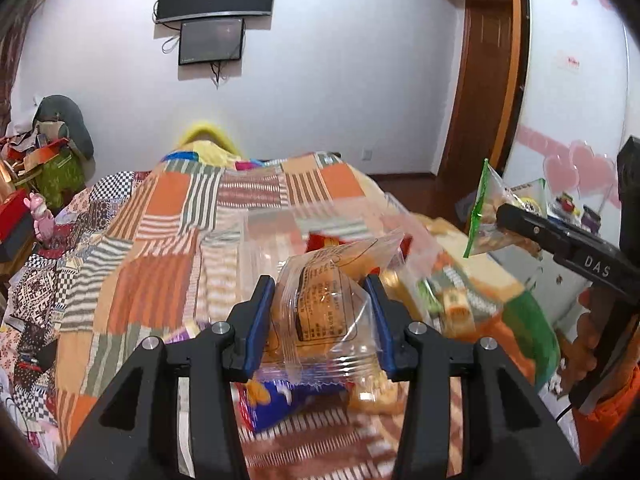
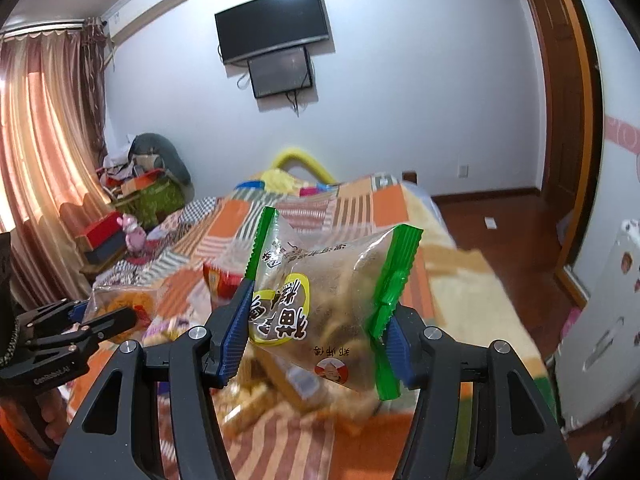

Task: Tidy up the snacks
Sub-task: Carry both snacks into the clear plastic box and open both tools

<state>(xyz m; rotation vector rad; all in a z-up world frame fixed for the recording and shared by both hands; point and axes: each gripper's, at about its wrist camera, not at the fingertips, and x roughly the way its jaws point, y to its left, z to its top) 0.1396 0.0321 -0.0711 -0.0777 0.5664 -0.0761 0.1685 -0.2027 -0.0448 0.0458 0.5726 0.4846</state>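
My left gripper (image 1: pixel 320 304) is shut on a clear-wrapped orange pastry packet (image 1: pixel 320 300) and holds it above the bed. My right gripper (image 2: pixel 316 320) is shut on a green-edged clear snack packet (image 2: pixel 320 308) with a yellow label. That packet also shows in the left wrist view (image 1: pixel 486 216), held up at the right by the right gripper (image 1: pixel 520 224). The left gripper (image 2: pixel 100 320) with its packet (image 2: pixel 120 300) shows at the left of the right wrist view. A clear plastic bag (image 1: pixel 280 232) lies on the bed with loose snacks (image 1: pixel 452 300) around it.
A patchwork bedspread (image 1: pixel 160 260) covers the bed. A blue snack pack (image 1: pixel 276 400) lies under my left gripper. Boxes and a pink toy (image 2: pixel 134 236) stand by the curtain at the left. A wooden door (image 2: pixel 560 120) and floor are at the right.
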